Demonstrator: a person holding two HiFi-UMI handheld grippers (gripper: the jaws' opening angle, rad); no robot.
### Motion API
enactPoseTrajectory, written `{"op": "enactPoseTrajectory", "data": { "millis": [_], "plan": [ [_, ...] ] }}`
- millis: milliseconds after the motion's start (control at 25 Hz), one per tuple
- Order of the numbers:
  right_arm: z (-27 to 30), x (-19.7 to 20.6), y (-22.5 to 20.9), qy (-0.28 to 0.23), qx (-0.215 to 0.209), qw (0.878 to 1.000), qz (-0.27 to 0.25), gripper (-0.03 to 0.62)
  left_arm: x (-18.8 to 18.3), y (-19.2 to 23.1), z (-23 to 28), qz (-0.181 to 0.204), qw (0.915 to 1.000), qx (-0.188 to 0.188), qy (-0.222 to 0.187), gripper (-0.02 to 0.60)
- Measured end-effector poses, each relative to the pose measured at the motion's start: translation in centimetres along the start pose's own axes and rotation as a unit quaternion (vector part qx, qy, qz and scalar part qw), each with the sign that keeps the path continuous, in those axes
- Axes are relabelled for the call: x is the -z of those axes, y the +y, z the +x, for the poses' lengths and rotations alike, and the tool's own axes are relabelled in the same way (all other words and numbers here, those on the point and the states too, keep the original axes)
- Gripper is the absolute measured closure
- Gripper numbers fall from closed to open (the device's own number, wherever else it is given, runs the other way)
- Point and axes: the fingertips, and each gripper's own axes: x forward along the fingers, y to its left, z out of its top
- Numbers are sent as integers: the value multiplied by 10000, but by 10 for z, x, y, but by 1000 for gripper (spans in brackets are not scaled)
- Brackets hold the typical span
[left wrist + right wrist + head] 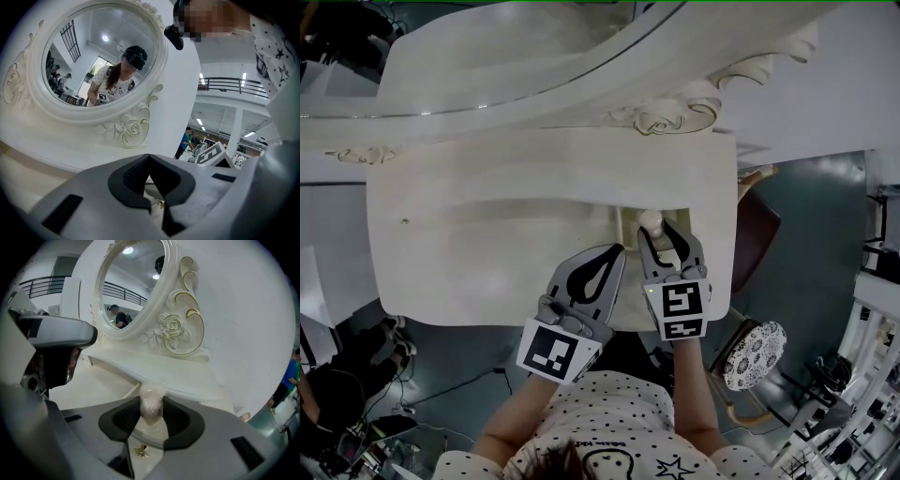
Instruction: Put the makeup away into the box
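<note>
A pale, whitish makeup item [652, 222] [152, 405] in clear wrap sits between the pads of my right gripper [662, 229] [152, 401], which is shut on it. It hangs over a small cream box [627, 228] [149, 439] with a gold butterfly-shaped knob [140, 451], set at the front right of the white dressing table [487, 244]. My left gripper [616, 251] [149, 158] rests just left of the right one, its jaws shut and holding nothing. The gold knob [161, 204] shows through the gap between its pads.
An oval mirror [534, 56] [103, 56] [136, 282] in a carved white frame stands at the back of the table. A dark chair [757, 234] and a patterned round stool [755, 354] stand to the right. The table's front edge runs just under both grippers.
</note>
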Motion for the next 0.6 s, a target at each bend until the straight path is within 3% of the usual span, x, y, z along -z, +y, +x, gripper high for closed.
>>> {"op": "enactPoseTrajectory", "data": {
  "millis": [240, 600],
  "plan": [
    [2, 4, 2, 170, 35, 9995, -268, 445, 1, 2, -2, 79, 10000, 4, 35, 586],
    [4, 5, 1, 334, -4, 9992, -197, 442, 3, 3, -5, 86, 9999, 20, 69, 586]
  ]
}}
